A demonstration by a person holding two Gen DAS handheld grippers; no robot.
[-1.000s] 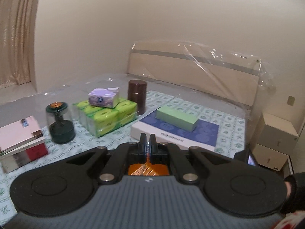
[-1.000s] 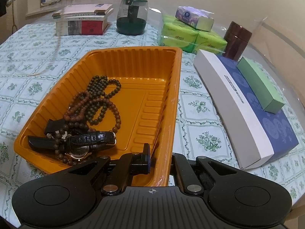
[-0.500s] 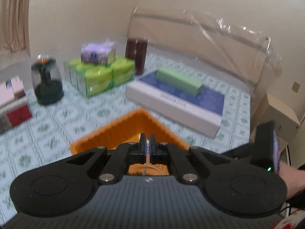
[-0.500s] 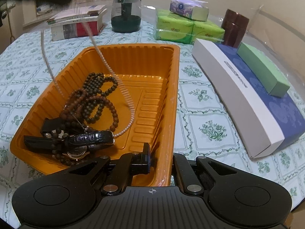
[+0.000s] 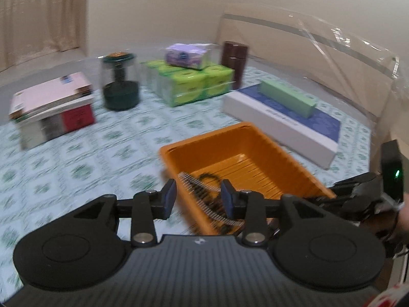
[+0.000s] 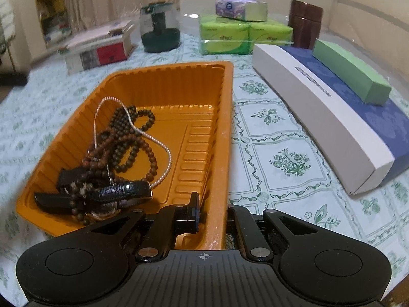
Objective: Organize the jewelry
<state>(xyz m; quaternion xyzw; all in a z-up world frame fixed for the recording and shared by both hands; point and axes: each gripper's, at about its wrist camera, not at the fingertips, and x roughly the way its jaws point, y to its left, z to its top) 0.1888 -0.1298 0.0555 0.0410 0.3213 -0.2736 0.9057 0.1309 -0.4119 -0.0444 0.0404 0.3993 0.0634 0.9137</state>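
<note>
**Fingers part over the tray as the pearl strand lands**

The fingers of the left gripper (image 5: 199, 199) have just been opening and stand apart with nothing pressed between them; through the gap, low in the middle of the left wrist view, a pale pearl strand (image 6: 163, 145) shows blurred over the near end of the orange tray (image 6: 228, 117). The right gripper (image 6: 212, 213) is clamped on the tray's near wall, one finger inside and one outside, at the bottom centre of its own frame.

In the right wrist view the strand lies draped across the brown bead necklaces (image 6: 127, 143) in the left half of the tray, above a black-strapped watch (image 6: 112, 194). All the jewelry sits piled at that end; the tray's right half is bare.

My worry is tangling: the thin strand loops over and around the beads, so any later lift could drag the lot together. The right grip is on a thin plastic wall, and a tug could flex or tip the tray on the patterned surface (image 6: 288, 158).
</note>
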